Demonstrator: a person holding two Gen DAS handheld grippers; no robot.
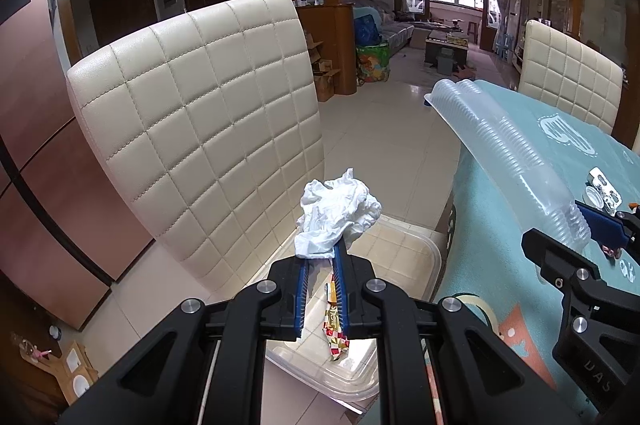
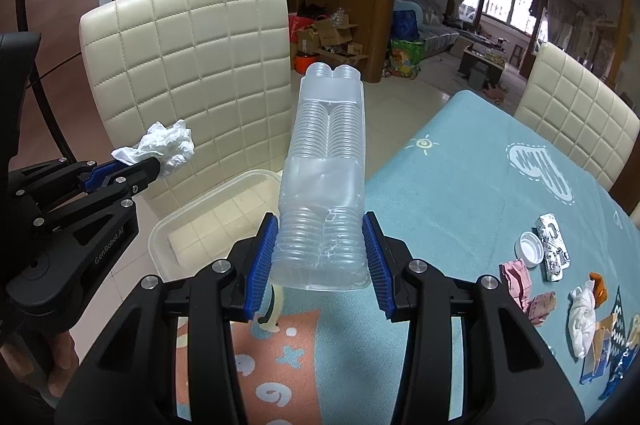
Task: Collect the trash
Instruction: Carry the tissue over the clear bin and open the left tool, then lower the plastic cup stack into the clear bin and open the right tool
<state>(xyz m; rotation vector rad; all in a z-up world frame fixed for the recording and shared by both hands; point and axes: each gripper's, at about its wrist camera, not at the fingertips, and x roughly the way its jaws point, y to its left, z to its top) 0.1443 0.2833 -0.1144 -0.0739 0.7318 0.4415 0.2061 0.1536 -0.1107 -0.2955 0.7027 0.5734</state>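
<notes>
My left gripper (image 1: 322, 257) is shut on a crumpled white tissue (image 1: 338, 215) and holds it above a clear plastic bin (image 1: 404, 257) that stands on the chair seat beside the table. A red and yellow wrapper (image 1: 335, 335) lies in the bin. My right gripper (image 2: 320, 237) is shut on a clear ribbed plastic tray (image 2: 324, 185) and holds it tilted up over the table's left edge. The tray also shows in the left wrist view (image 1: 504, 149). The tissue (image 2: 168, 145) and the bin (image 2: 208, 209) also show in the right wrist view.
A cream quilted chair back (image 1: 200, 121) rises behind the bin. The table has a teal cloth (image 2: 460, 193). On its right lie a white bottle cap (image 2: 531, 248), a blister pack (image 2: 554, 247), pink paper (image 2: 520, 281) and other scraps. A second chair (image 2: 576, 129) stands at the far side.
</notes>
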